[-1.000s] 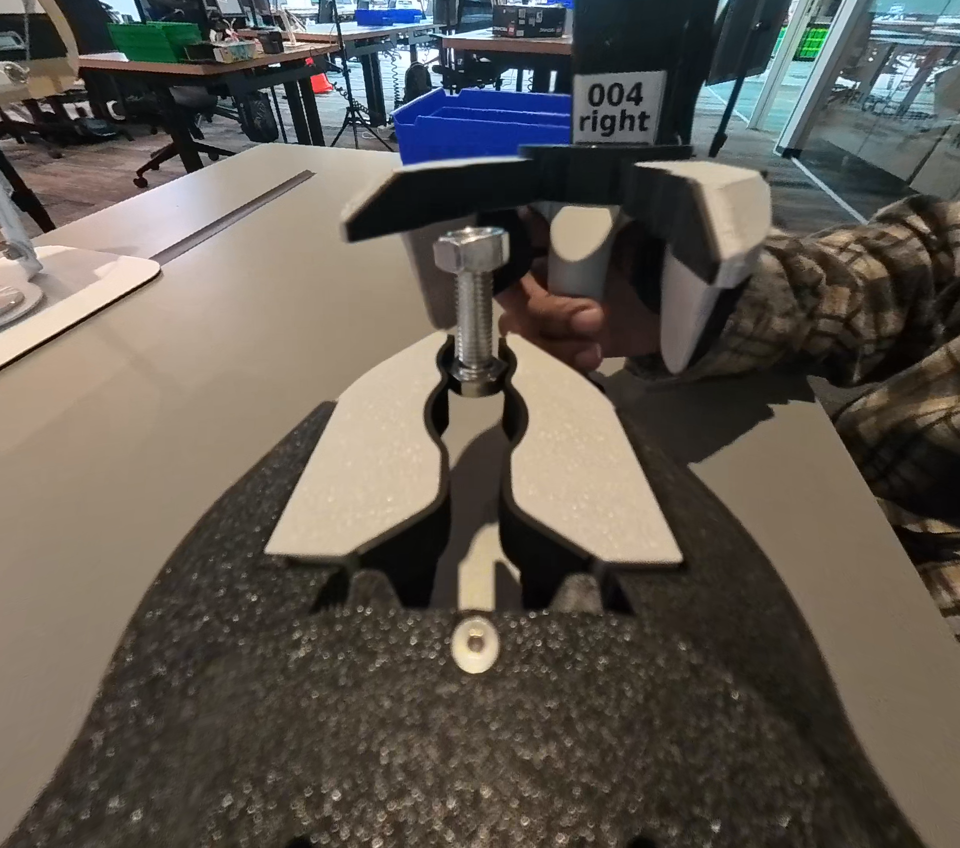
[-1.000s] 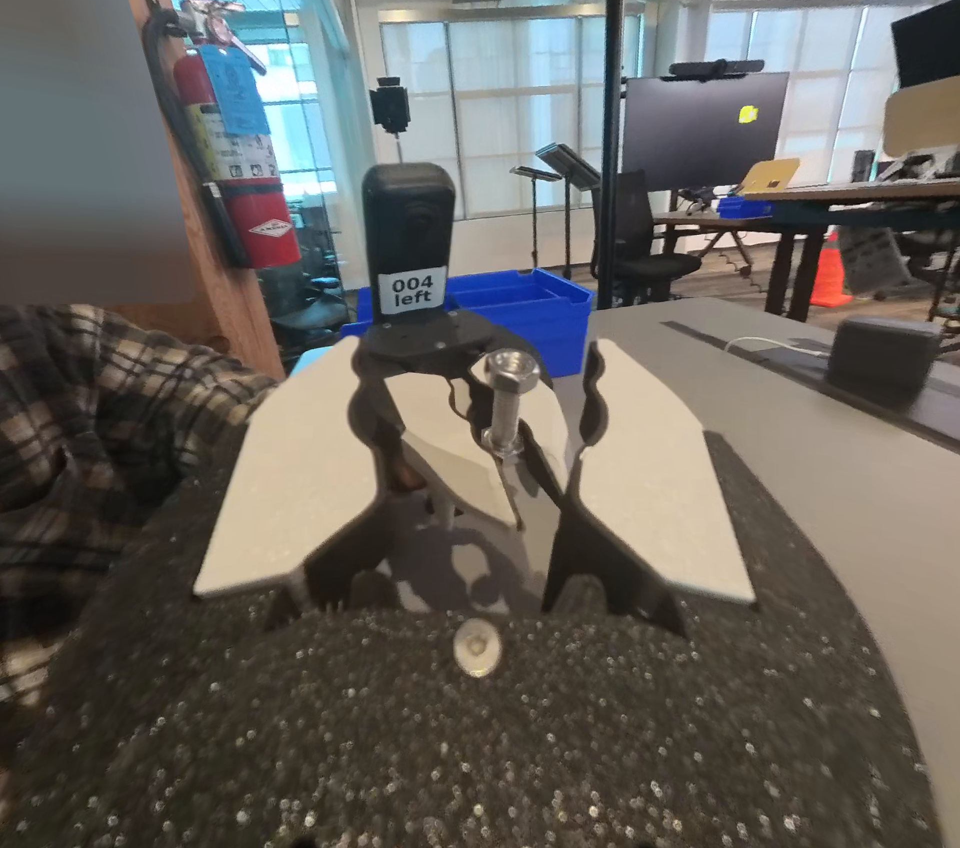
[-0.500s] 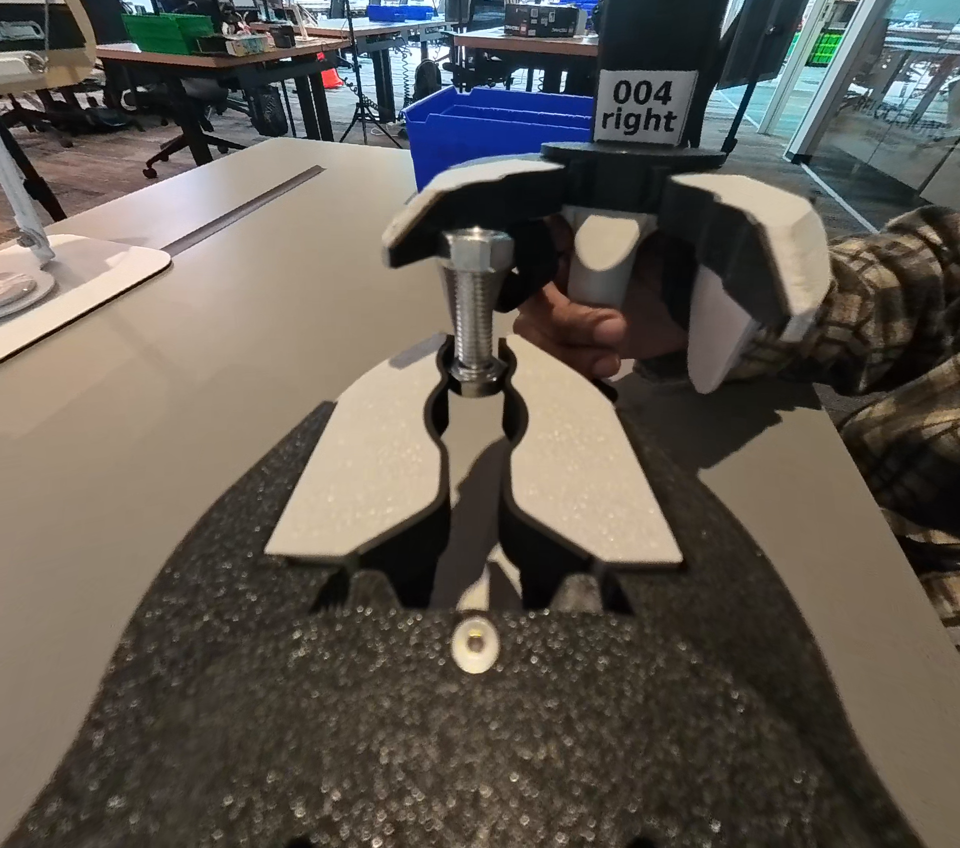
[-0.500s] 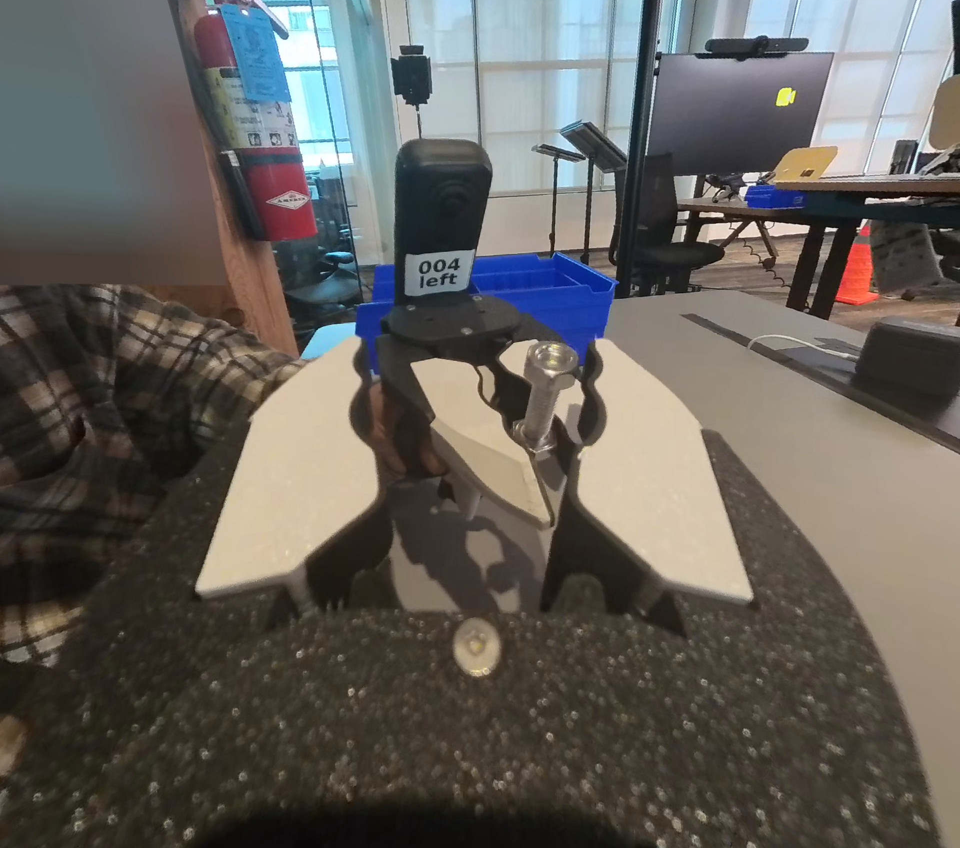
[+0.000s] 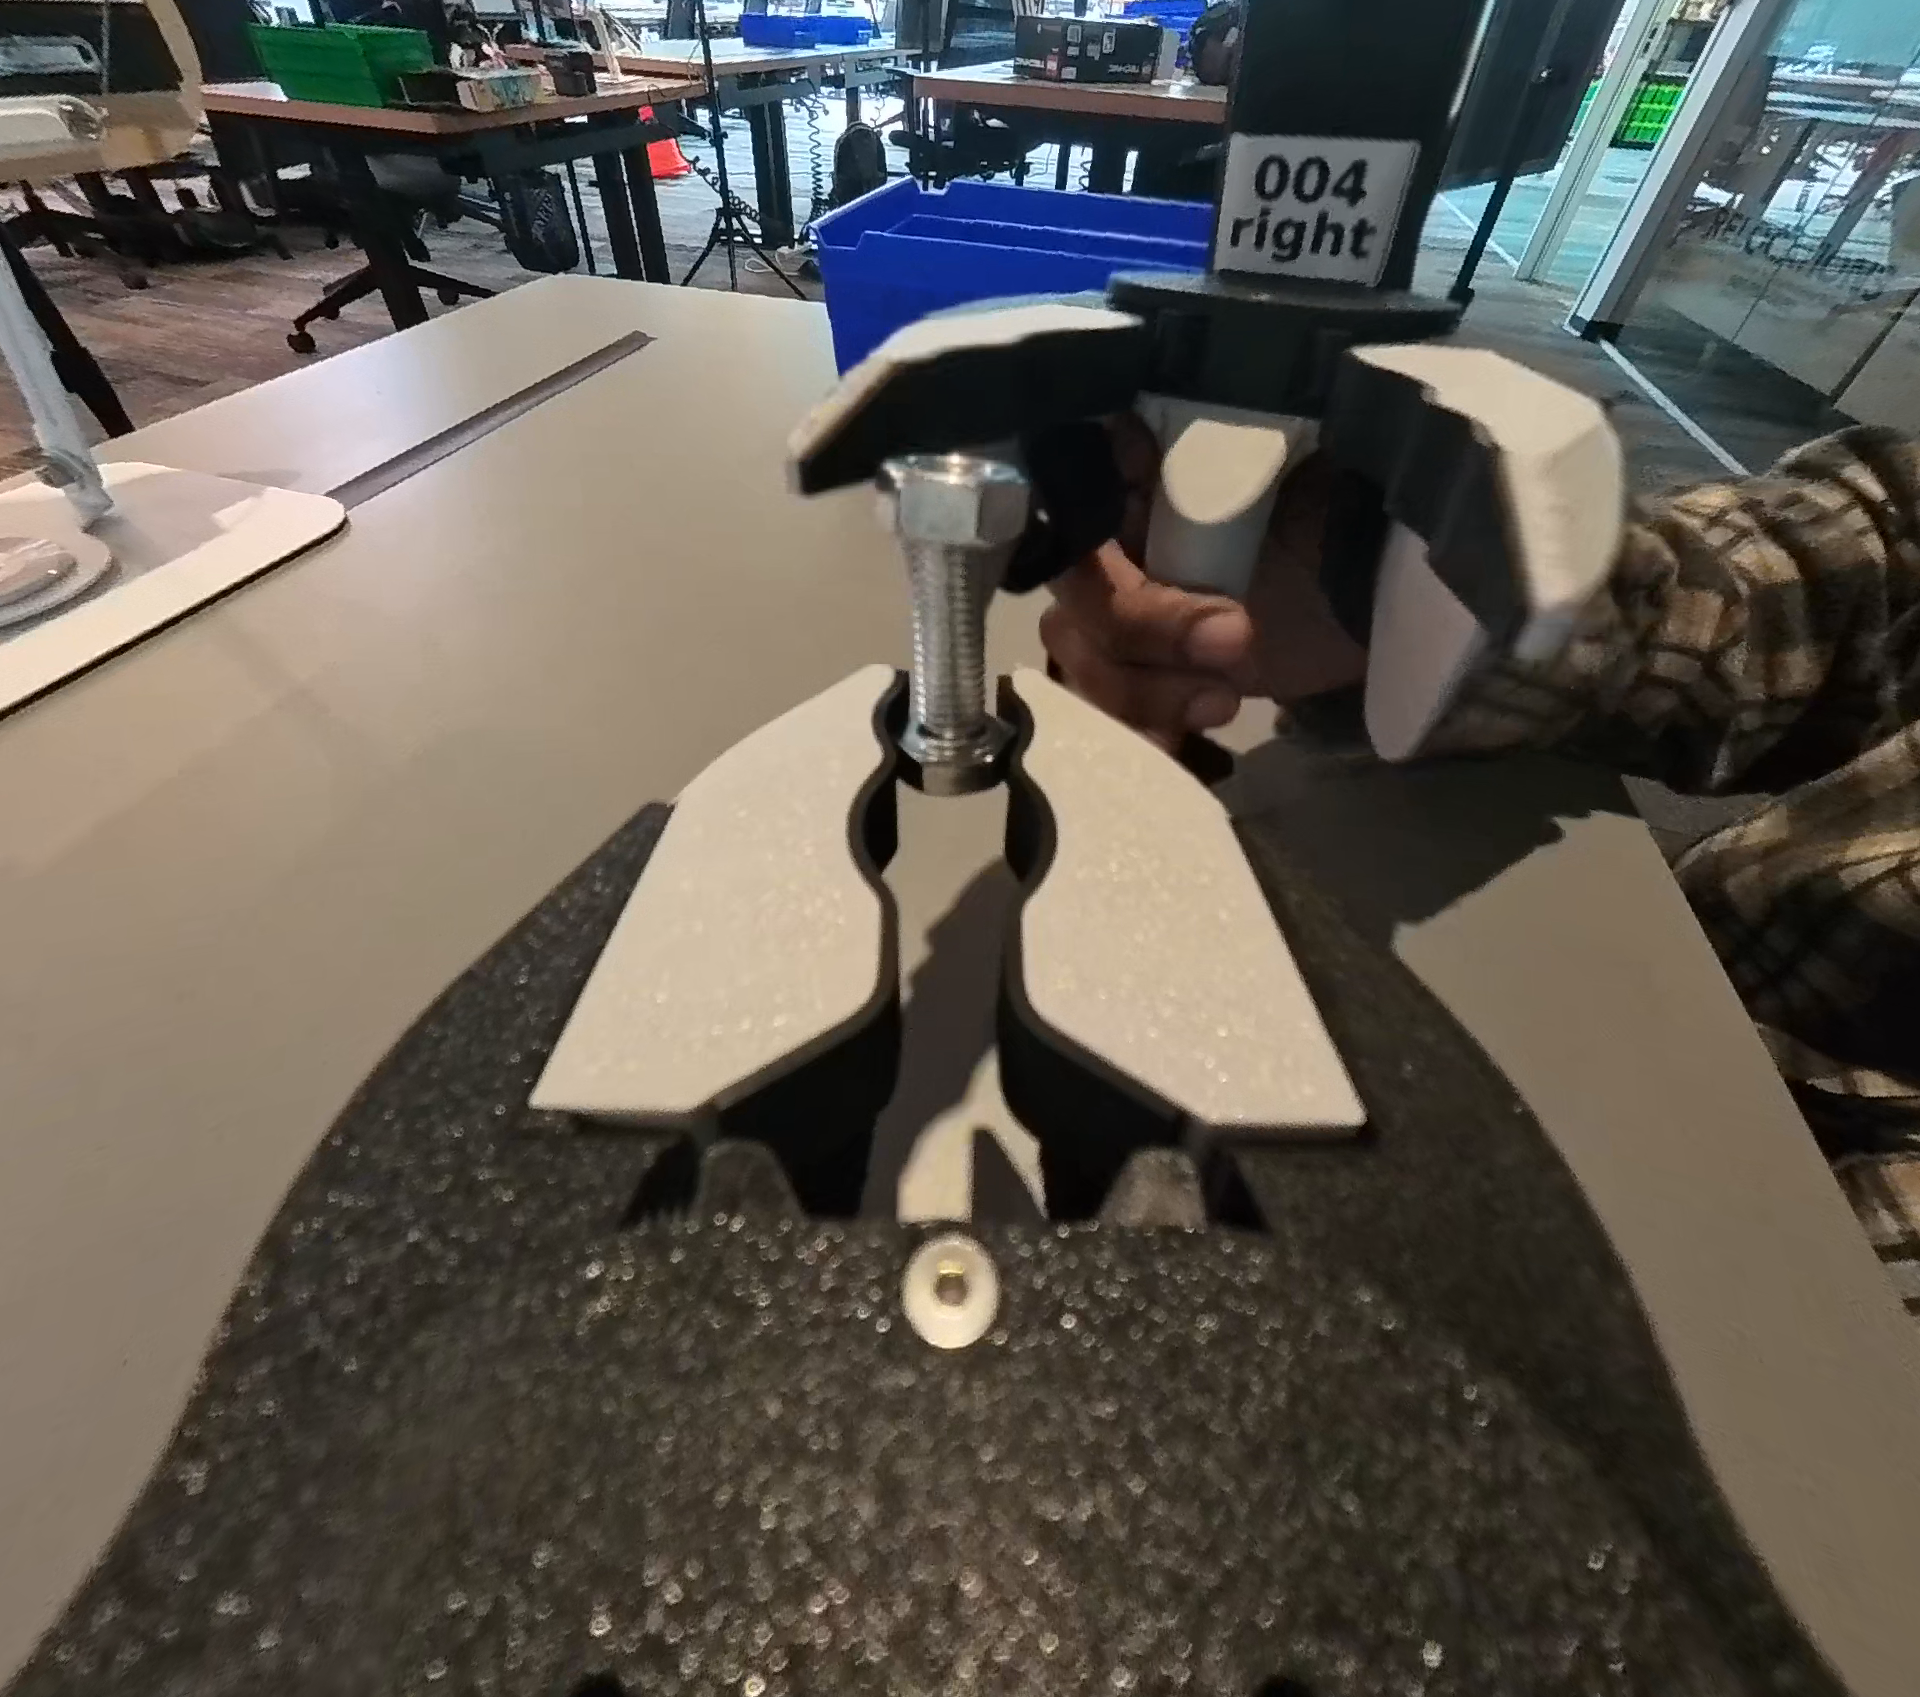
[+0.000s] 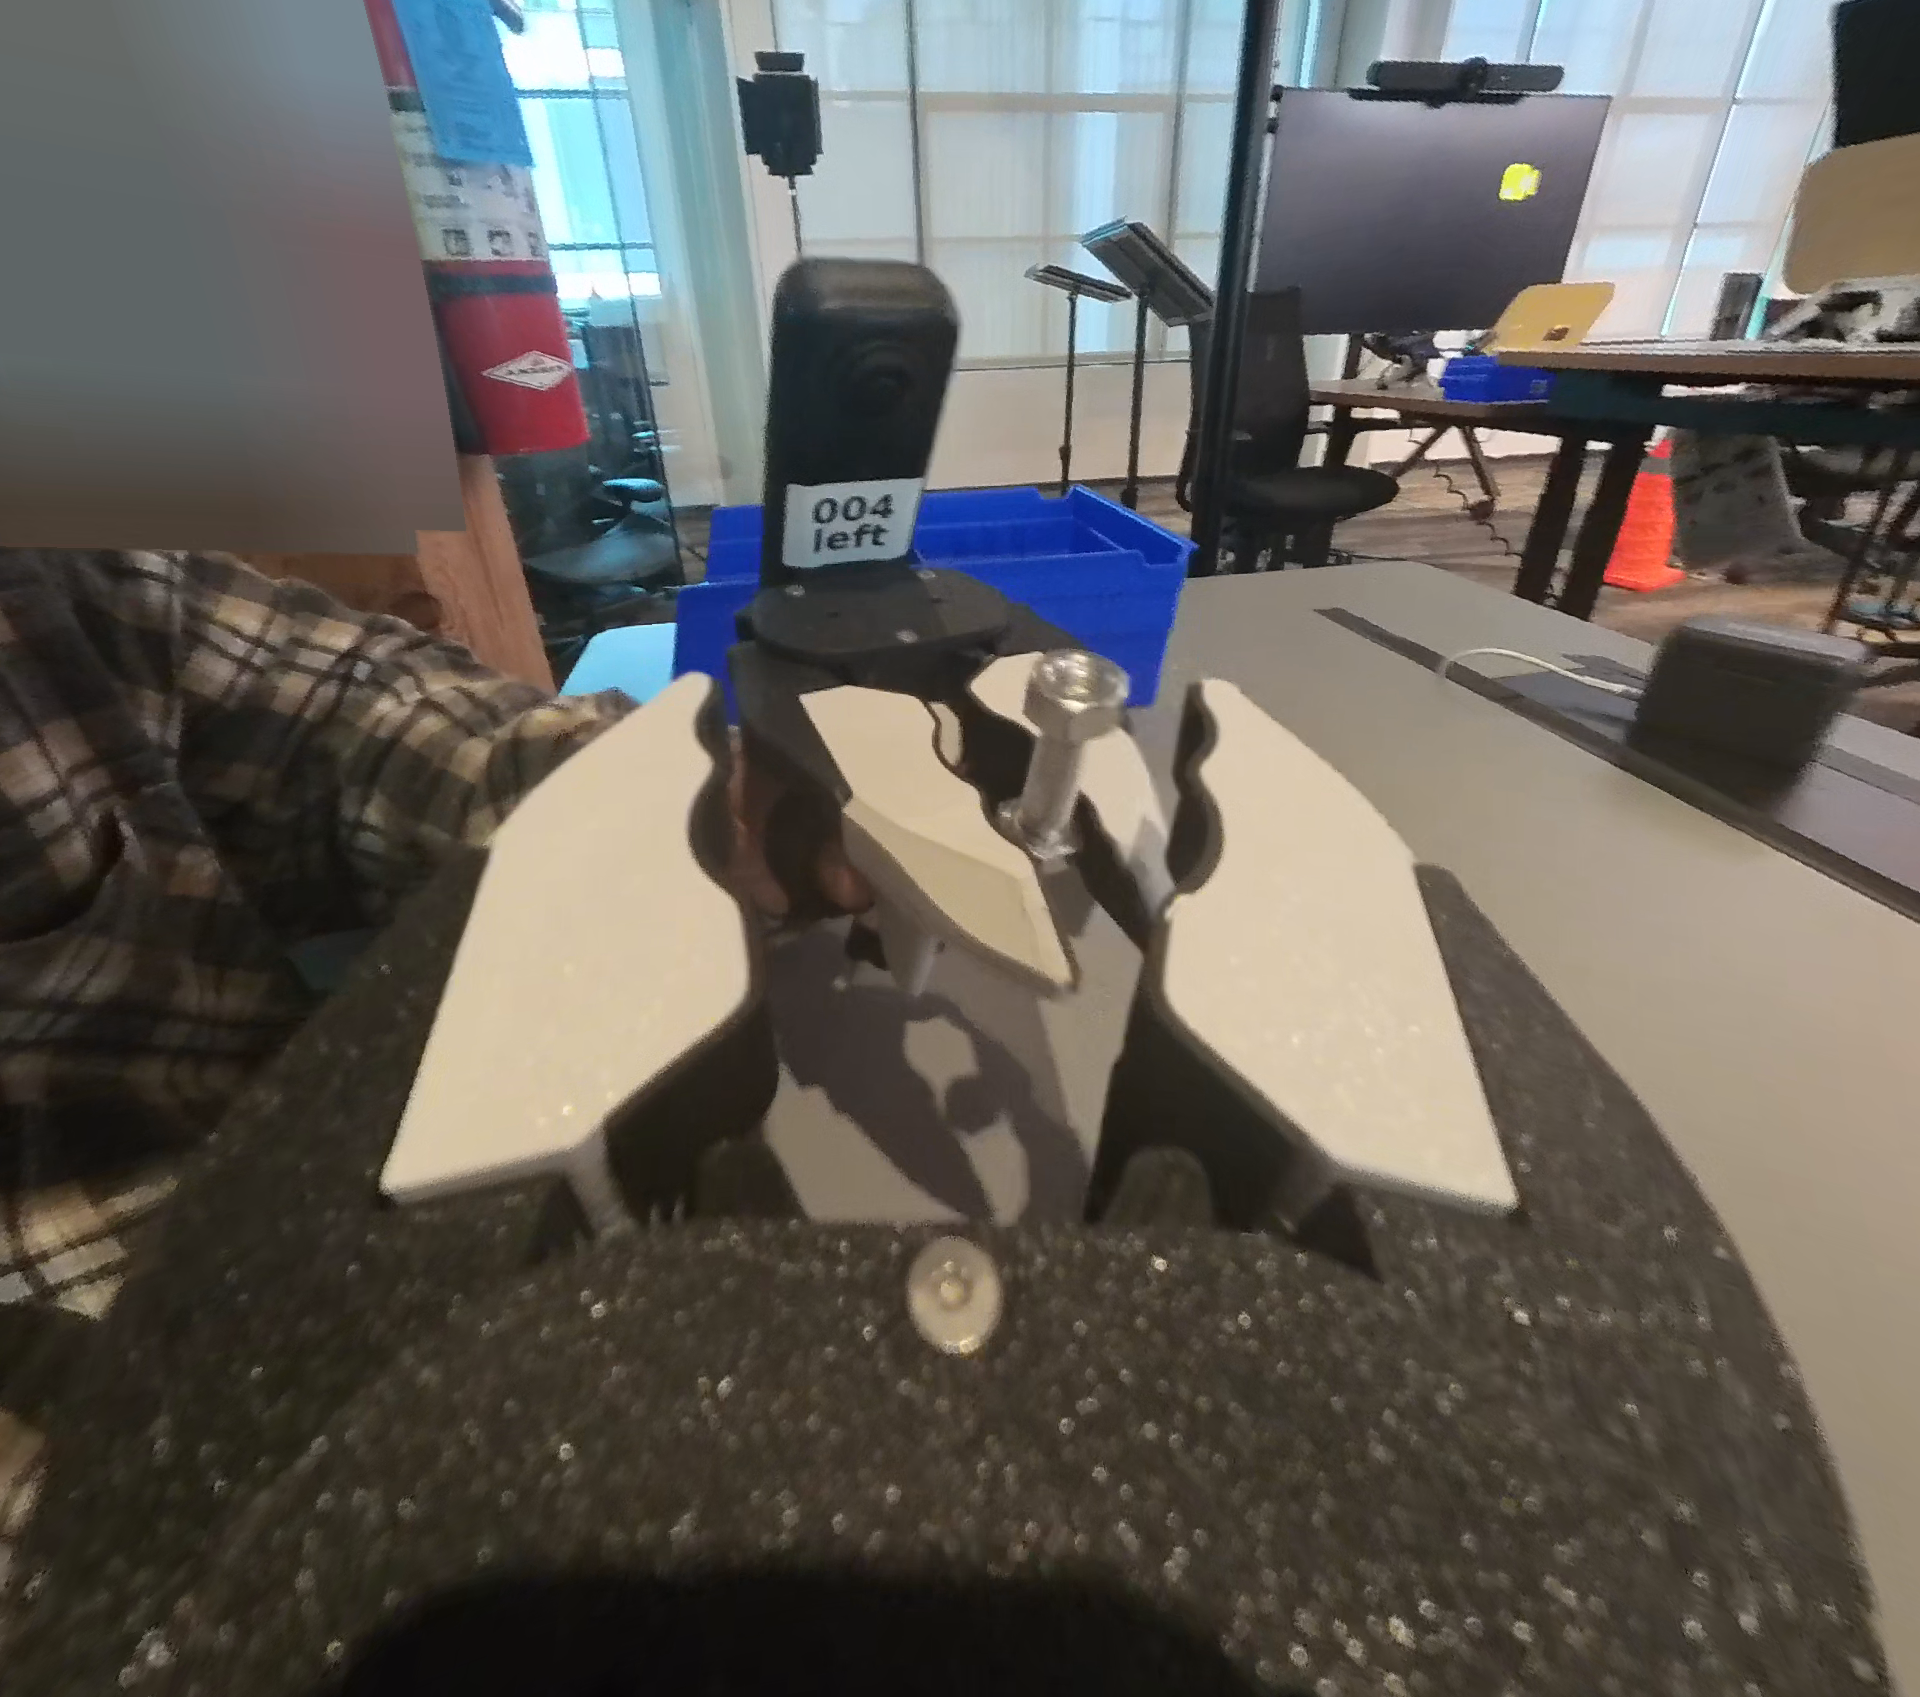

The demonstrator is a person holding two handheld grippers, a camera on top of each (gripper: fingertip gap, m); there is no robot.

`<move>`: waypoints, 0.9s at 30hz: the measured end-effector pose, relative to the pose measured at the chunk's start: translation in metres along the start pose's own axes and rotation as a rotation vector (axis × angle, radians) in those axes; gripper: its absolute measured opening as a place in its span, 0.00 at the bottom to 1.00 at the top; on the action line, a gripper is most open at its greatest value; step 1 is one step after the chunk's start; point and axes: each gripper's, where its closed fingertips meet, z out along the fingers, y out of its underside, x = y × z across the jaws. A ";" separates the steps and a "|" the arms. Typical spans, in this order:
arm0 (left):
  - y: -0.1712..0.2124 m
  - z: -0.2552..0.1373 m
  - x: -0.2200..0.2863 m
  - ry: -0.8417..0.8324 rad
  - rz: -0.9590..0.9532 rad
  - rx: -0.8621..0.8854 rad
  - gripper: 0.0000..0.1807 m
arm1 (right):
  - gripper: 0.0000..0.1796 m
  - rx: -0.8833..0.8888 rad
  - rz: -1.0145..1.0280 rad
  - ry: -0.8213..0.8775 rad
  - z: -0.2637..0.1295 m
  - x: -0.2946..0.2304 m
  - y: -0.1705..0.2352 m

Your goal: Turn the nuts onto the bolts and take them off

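Observation:
A silver bolt (image 5: 948,608) stands upright, hex head on top, over the grey table (image 5: 416,712). My left gripper (image 5: 951,697) is shut on the nut (image 5: 951,759) at the bolt's lower end. In the left wrist view my right gripper (image 5: 1226,504) faces me, open, with one finger (image 5: 966,390) just over the bolt head. In the right wrist view my right gripper (image 6: 945,702) is wide open; the bolt (image 6: 1055,764) leans between its fingers, nearer the right finger (image 6: 1299,899), and is held by the left gripper (image 6: 1039,847).
A blue bin (image 5: 997,255) stands at the table's far edge, also in the right wrist view (image 6: 1060,546). A white flat base (image 5: 177,546) lies at the left. A dark block with a cable (image 6: 1745,702) sits by a slot. A plaid sleeve (image 5: 1714,629) is at the right. My hands' fingertips stand some 6 centimeters from each other.
The right gripper has come closer, and one finger now sits over the bolt head. In the right wrist view the bolt has shifted from the middle toward the right finger. Left gripper stays shut.

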 end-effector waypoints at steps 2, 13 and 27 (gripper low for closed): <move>0.000 -0.001 0.000 -0.002 0.002 0.000 0.08 | 0.45 -0.024 0.005 0.051 -0.013 0.013 -0.001; 0.002 0.007 0.011 0.048 0.006 -0.009 0.08 | 0.37 -0.136 -0.021 0.001 -0.029 0.015 -0.007; 0.004 0.007 0.025 0.136 0.026 -0.015 0.09 | 0.11 -0.136 -0.006 -0.302 -0.009 -0.002 0.004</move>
